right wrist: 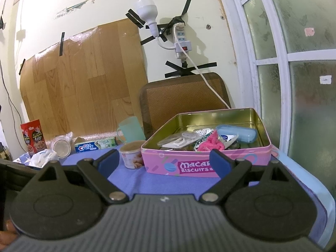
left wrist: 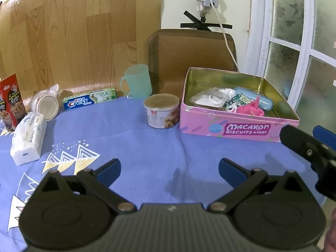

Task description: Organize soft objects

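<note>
A pink Macaron Biscuits tin stands open on the blue tablecloth, right of centre; it also shows in the right wrist view. Inside lie a pink fuzzy cloth, a blue case, clear bags and packets. A white tissue pack lies at the left. My left gripper is open and empty above the cloth. My right gripper is open and empty in front of the tin; it shows at the right edge of the left wrist view.
A peanut can, a green mug, a Crest toothpaste box, a tipped jar in plastic and a red snack box stand along the back. A brown chair back is behind the table.
</note>
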